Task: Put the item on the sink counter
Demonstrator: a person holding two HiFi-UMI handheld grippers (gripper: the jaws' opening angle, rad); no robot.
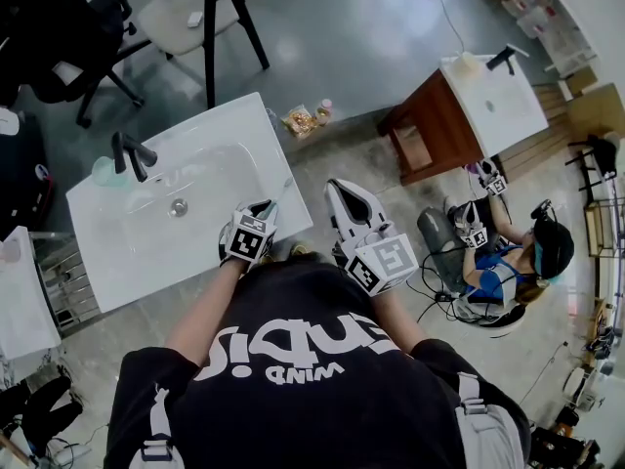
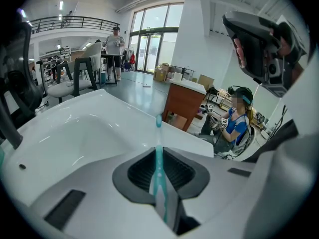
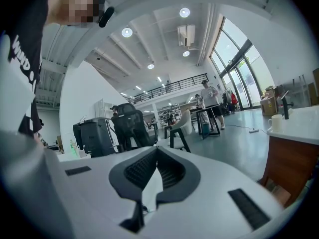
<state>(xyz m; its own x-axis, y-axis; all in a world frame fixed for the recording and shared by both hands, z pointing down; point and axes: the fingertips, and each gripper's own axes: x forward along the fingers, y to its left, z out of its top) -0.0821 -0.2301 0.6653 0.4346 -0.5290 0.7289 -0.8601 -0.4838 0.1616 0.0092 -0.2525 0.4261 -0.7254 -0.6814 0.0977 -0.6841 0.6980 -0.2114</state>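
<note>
My left gripper (image 1: 262, 213) hangs over the front right part of the white sink counter (image 1: 259, 130), shut on a thin teal toothbrush (image 2: 158, 159). The toothbrush runs out past the jaws, and its head (image 2: 158, 121) points over the counter's right edge (image 2: 172, 133). The basin (image 2: 75, 138) lies to the left of it. My right gripper (image 1: 344, 195) is held off the counter's right side, above the floor; its jaws meet with nothing between them, and in the right gripper view (image 3: 157, 152) it points level into the room.
A black faucet (image 1: 132, 154) and a pale green cup (image 1: 105, 171) stand at the counter's left. Snack bags (image 1: 303, 118) lie on the floor behind it. A wooden cabinet with a white sink top (image 1: 488, 96) stands to the right, near a seated person (image 1: 508, 257). Chairs (image 1: 195, 13) stand behind.
</note>
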